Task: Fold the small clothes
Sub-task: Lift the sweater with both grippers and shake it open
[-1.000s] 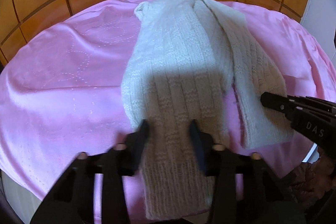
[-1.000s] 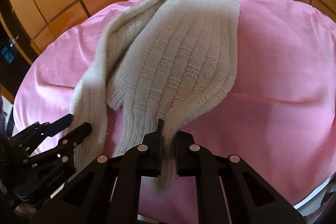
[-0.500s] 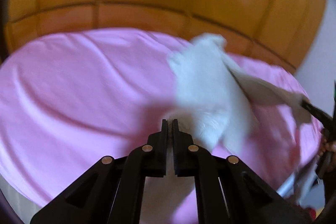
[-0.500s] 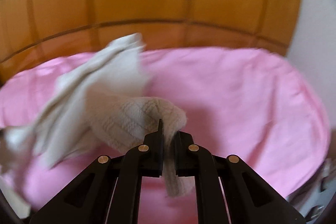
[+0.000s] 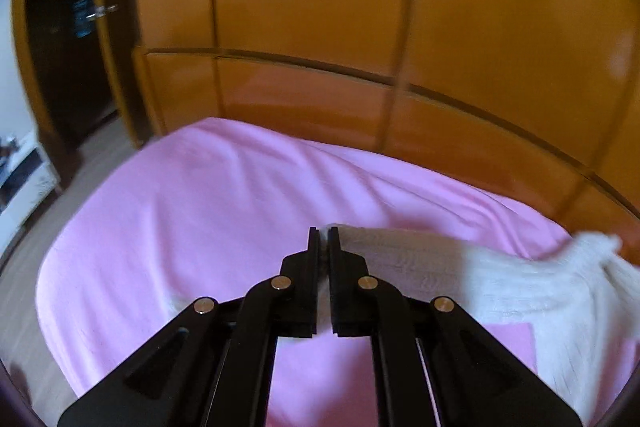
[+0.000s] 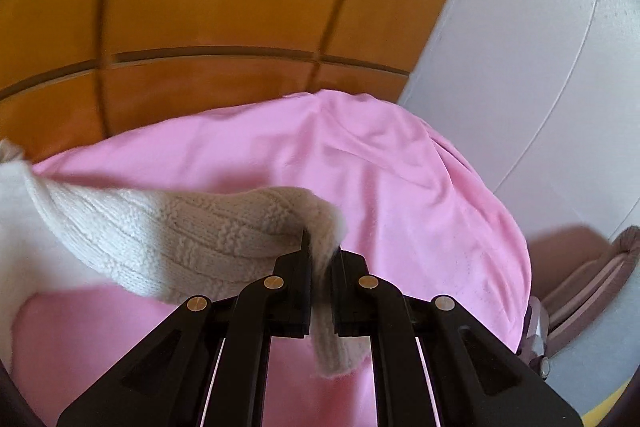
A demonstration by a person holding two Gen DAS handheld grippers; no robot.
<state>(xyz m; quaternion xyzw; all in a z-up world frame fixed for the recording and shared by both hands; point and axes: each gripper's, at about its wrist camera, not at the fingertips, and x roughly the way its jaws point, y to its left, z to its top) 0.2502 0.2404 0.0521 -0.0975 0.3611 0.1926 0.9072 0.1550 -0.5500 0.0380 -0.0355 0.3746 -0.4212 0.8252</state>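
Left gripper [image 5: 323, 241] and right gripper [image 6: 320, 247] each pinch the cream knit garment [image 6: 200, 227], stretched above the pink sheet [image 5: 200, 207].

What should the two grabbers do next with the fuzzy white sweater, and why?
Probably spread apart, then lower it flat. The left gripper and right gripper each pinch an end of the sweater, which hangs slack above the pink sheet.

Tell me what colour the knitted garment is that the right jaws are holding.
Cream white, with a ribbed knit pattern: the knitted garment shows best in the right wrist view.
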